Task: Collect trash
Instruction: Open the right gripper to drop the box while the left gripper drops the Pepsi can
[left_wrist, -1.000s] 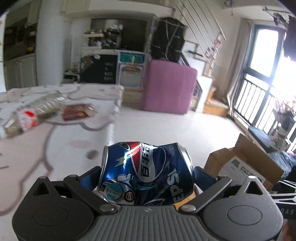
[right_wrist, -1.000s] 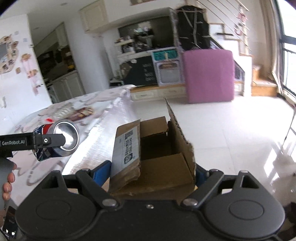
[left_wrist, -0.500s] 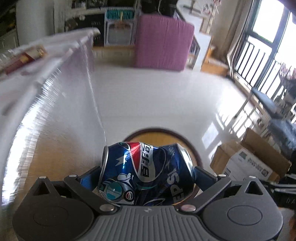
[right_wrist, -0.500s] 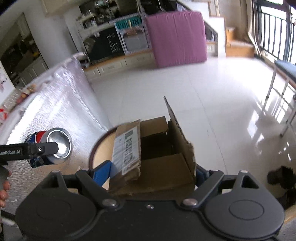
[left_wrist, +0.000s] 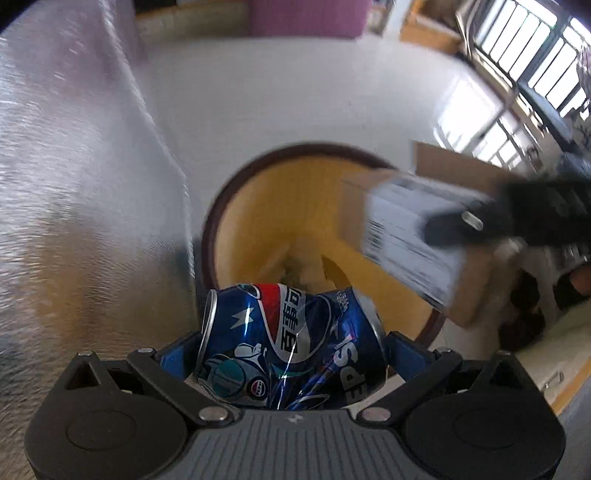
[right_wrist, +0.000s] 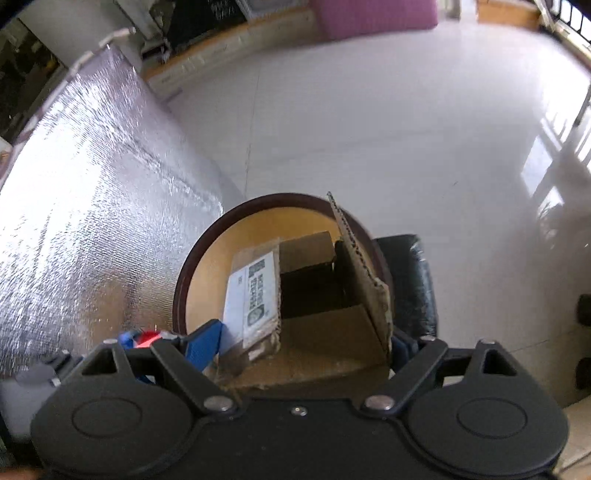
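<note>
Round bin (left_wrist: 221, 206), dark rim, open yellow inside, beside a foil-covered wall. Left tool (left_wrist: 291, 343) clamps a dented blue Pepsi can (left_wrist: 291, 339); right tool (right_wrist: 306, 336), spread wide, grips a torn cardboard box (right_wrist: 314, 325).

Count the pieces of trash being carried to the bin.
2: a crushed Pepsi can in the left gripper and a cardboard box in the right gripper, both over the bin.

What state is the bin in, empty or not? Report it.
Not empty. The left wrist view looks down into the round bin: pale crumpled scraps lie at its bottom, above the held can.
</note>
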